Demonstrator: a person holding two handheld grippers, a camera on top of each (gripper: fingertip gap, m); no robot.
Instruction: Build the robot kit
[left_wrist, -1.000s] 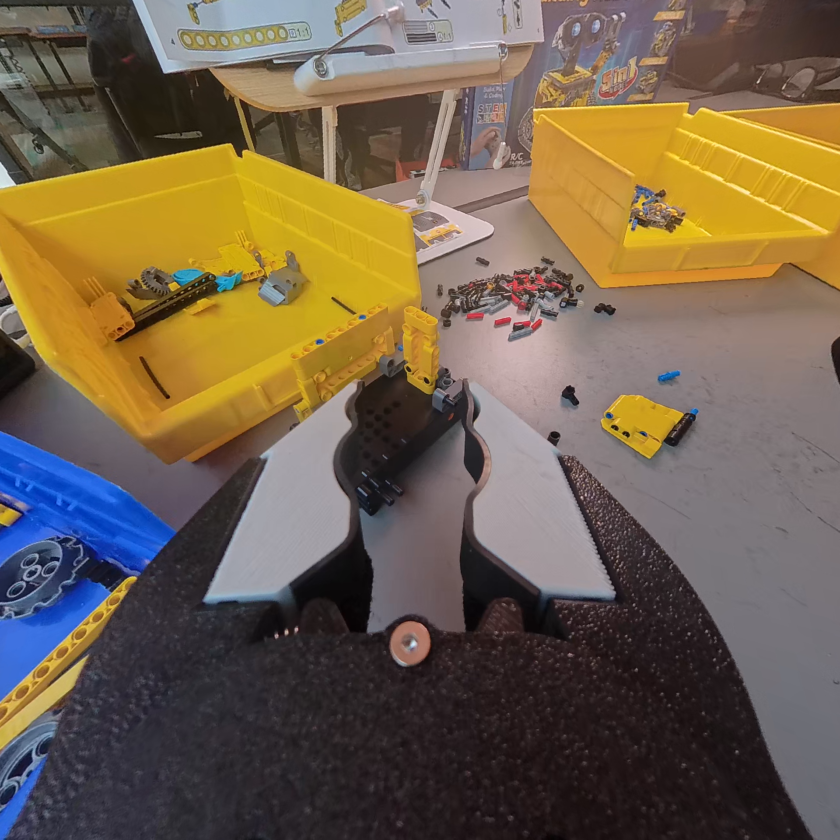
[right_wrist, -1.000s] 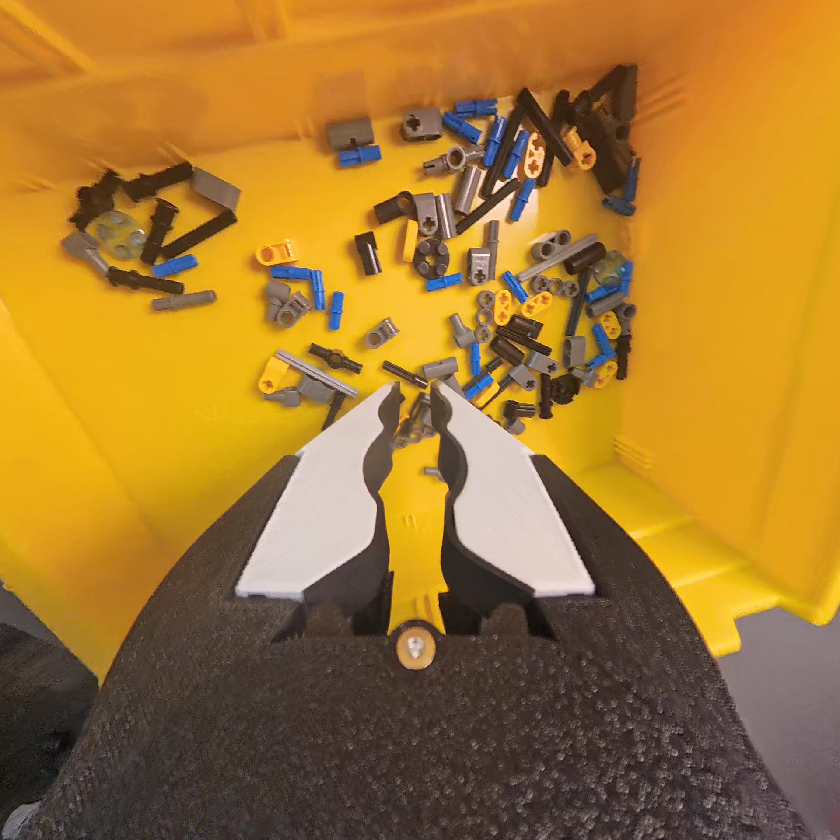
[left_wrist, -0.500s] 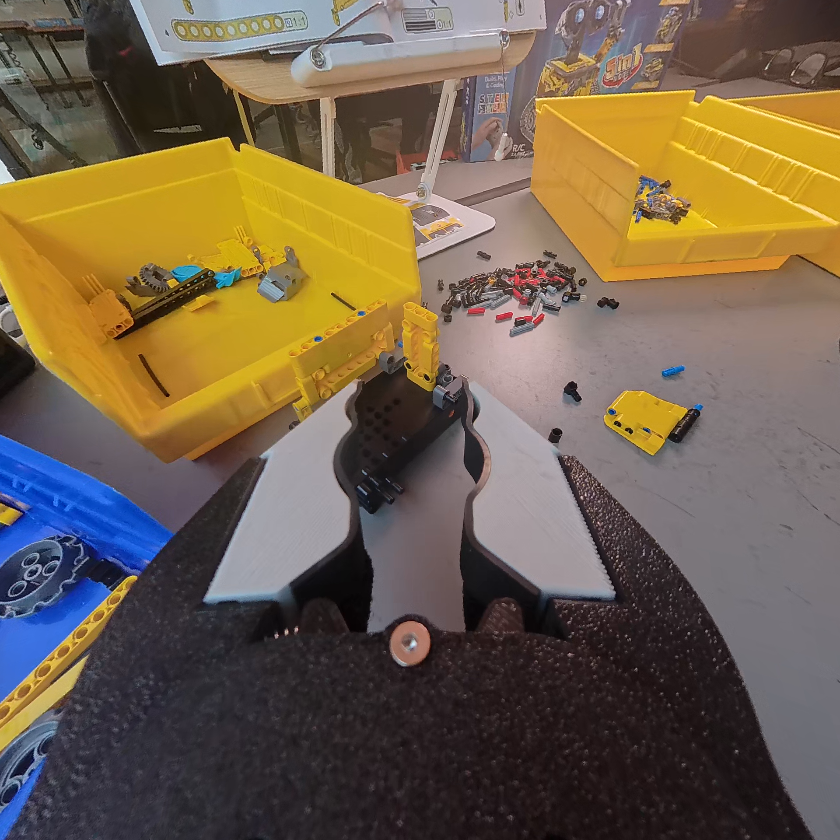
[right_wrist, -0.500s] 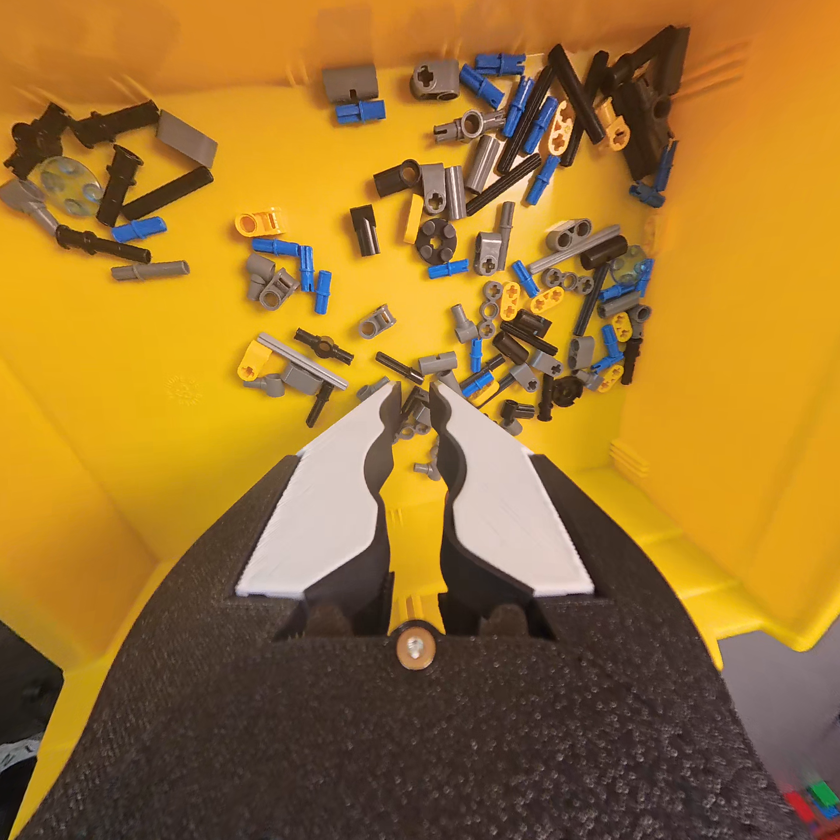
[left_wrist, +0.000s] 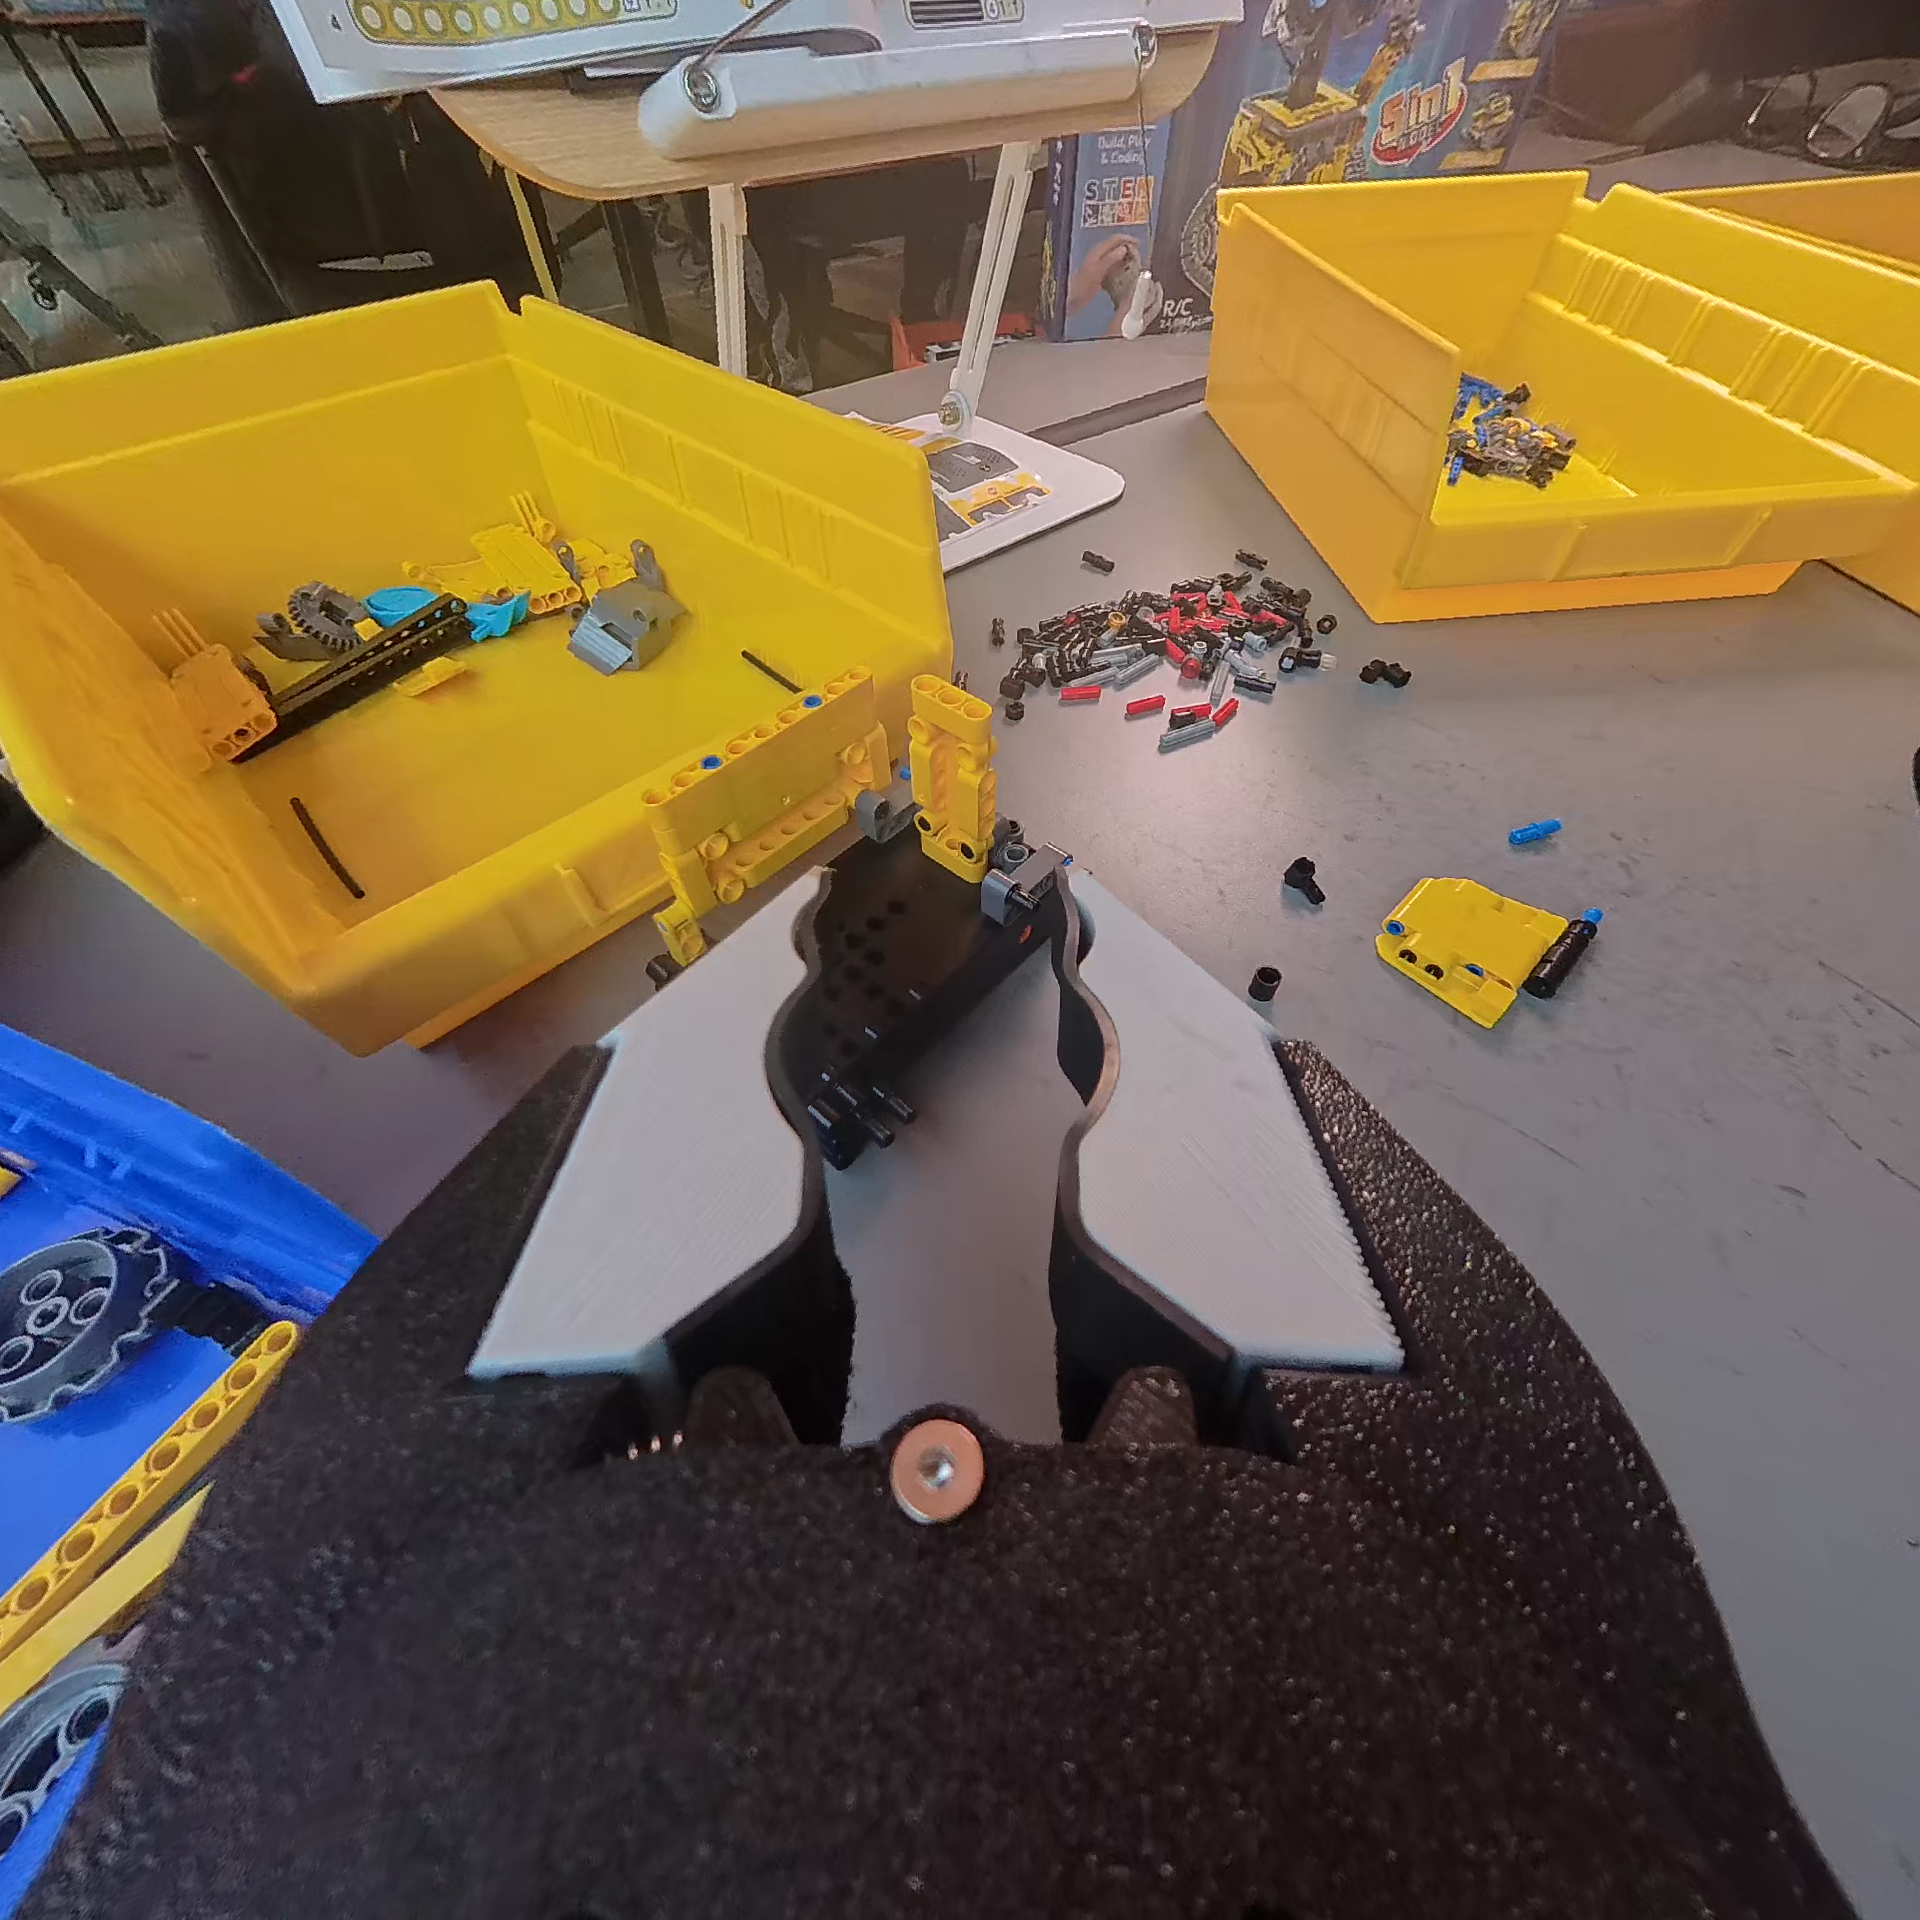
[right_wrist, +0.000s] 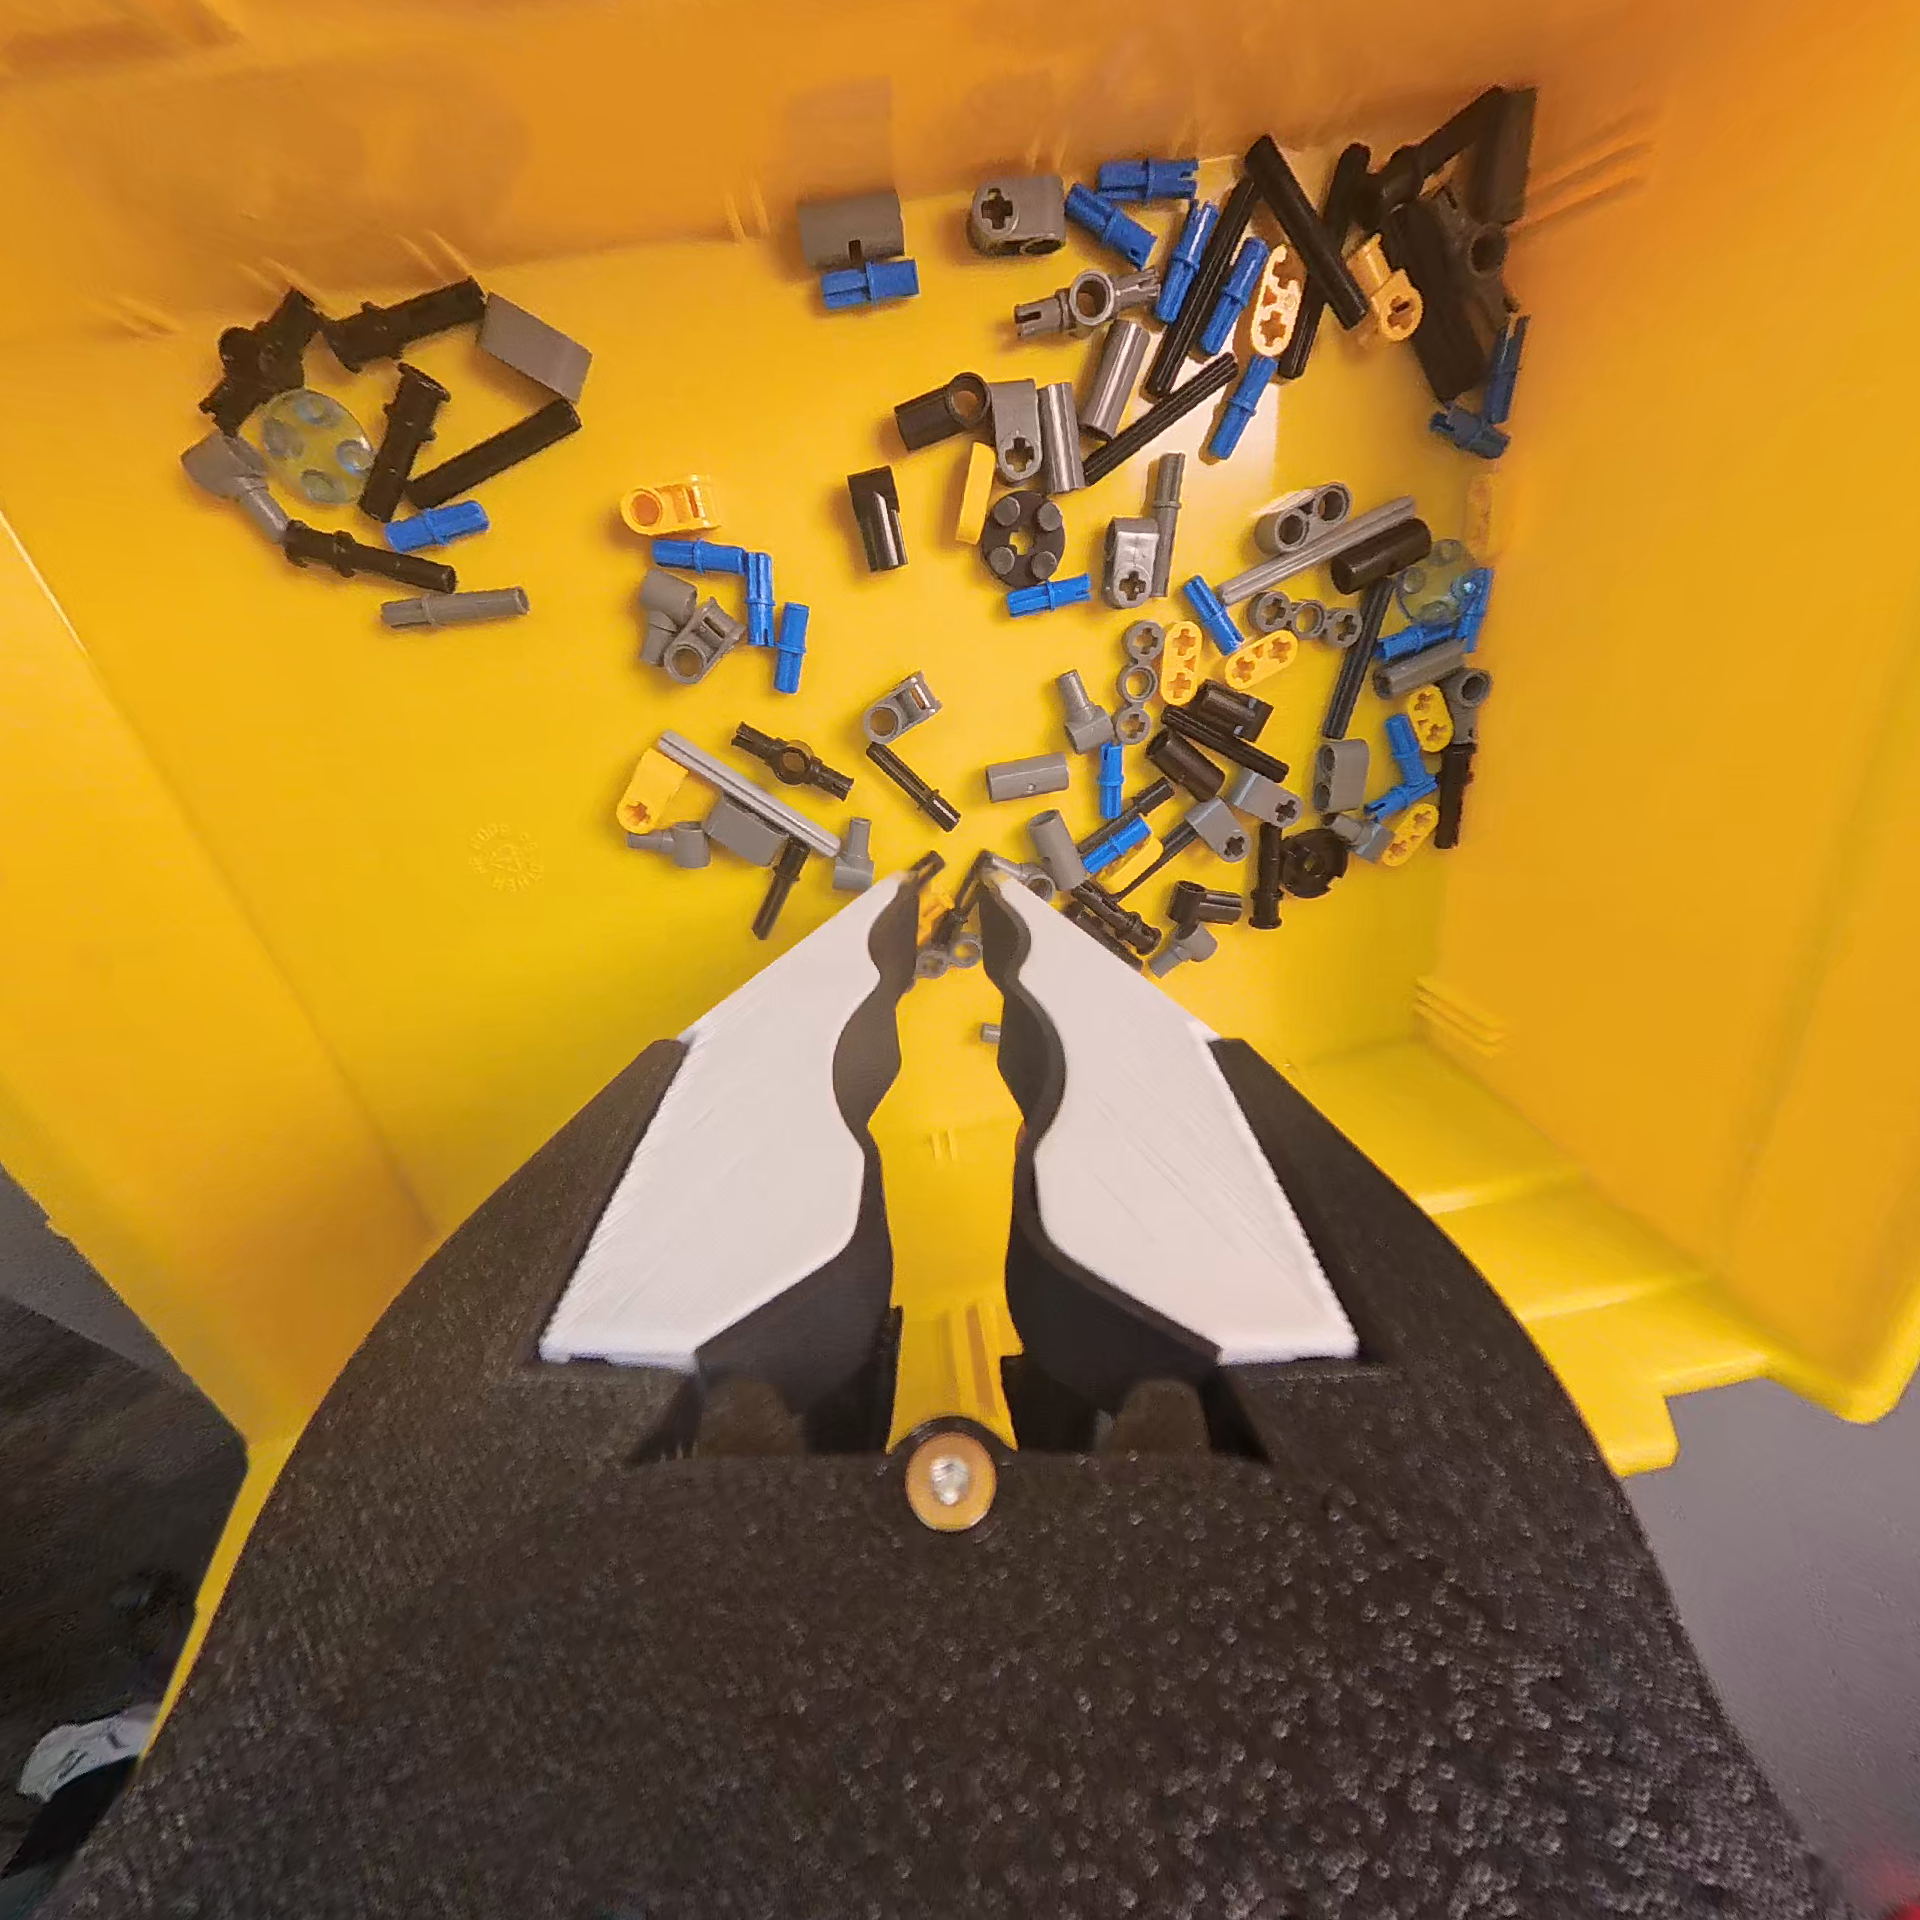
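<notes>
Small plastic construction pins and connectors (right_wrist: 1023, 540) in blue, grey, black and yellow are lying scattered over the floor of a deep yellow plastic bin (right_wrist: 260, 831). The right tongs (right_wrist: 948, 883) are hanging over the near edge of that scatter. They are drawing back from the floor, so more of the bin is showing than a moment ago. Their jaws are standing a little narrower than before. A few tiny pieces are showing in the slit between them, but I cannot tell whether any is pinched or simply lying below.

Across the work area, the left tongs (left_wrist: 940, 904) are keeping their clamp on a black perforated plate assembly with yellow beams (left_wrist: 894, 966), barely shifting. They are holding it above the grey counter (left_wrist: 1558, 1195), just beside the near wall of a shallow yellow bin (left_wrist: 468, 966). A flat yellow panel (left_wrist: 1455, 945) is lying on the counter to the right, and a heap of black and red pins (left_wrist: 1164, 644) is sitting farther off.
</notes>
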